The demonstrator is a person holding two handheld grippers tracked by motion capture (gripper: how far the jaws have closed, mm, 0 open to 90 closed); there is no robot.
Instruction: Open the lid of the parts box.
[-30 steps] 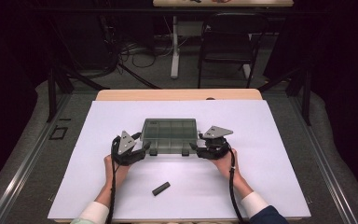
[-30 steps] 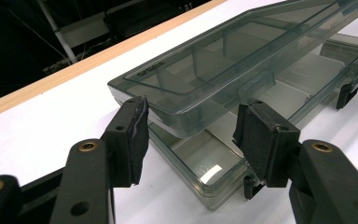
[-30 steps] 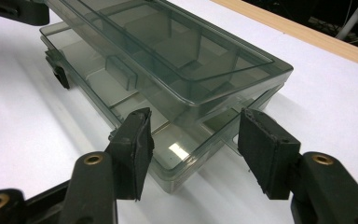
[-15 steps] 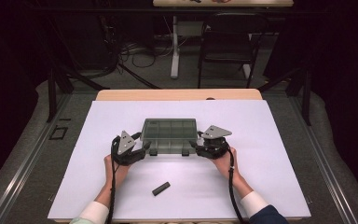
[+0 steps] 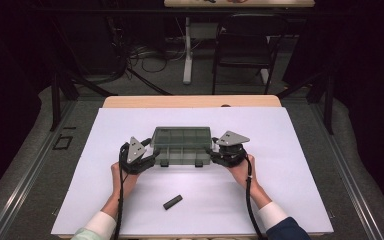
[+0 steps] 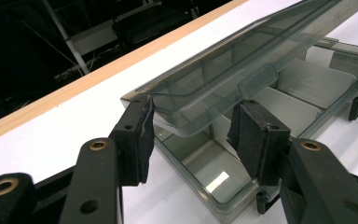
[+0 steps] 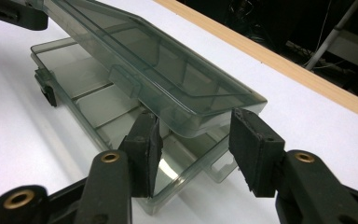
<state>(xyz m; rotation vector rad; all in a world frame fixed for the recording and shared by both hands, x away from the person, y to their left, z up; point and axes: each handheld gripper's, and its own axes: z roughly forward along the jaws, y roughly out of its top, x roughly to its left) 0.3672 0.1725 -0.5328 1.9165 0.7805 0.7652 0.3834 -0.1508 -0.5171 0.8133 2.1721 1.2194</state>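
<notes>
Box [image 5: 180, 150] of smoky clear plastic sits mid-table on the white mat [image 5: 290, 200], and I have a gripper at each end so its lid [image 6: 242, 70] rises evenly. My left gripper [image 6: 193, 135] and right gripper [image 7: 193, 142] each straddle a lid corner, jaws half-wide and just now closing in; I cannot tell whether the pads press yet. Beneath the lid, the compartments look empty. A small dark stick [image 5: 172, 202] lies nearer me than the box

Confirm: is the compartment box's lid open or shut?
Partly open: the lid stands raised off the tray, with a gap visible in both gripper views.
</notes>
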